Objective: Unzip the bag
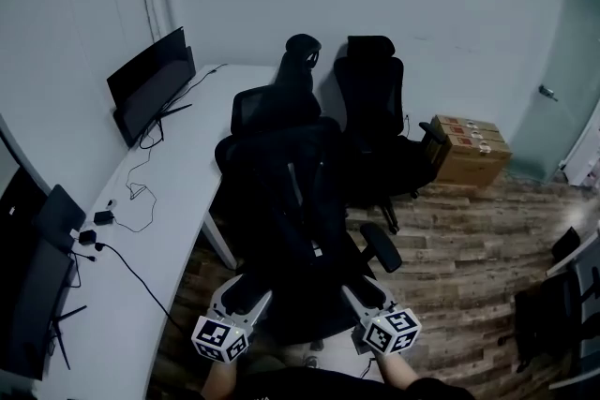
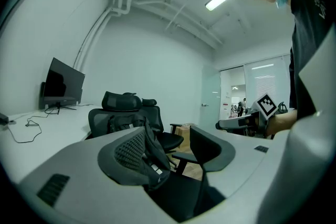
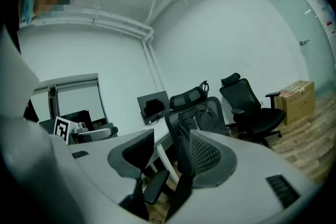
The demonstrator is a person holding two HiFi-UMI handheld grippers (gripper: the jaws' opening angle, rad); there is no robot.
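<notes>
"Grippers first?"
"Left gripper [image 1: 242, 295] and right gripper [image 1: 366, 295] sit nearest, cut off at the wrists. Both have their jaws spread, with nothing between them."
"And the bag?"
"Bag [image 1: 298, 197] stands on the chair [image 1: 380, 248] just beyond, untouched. It's black on black, so its zipper can't be made out."

The black bag [image 1: 292, 201] stands upright on the seat of the nearest office chair [image 1: 382, 248], leaning back against the backrest, front face toward the seat's front edge, its zip lost in the dark.
</notes>
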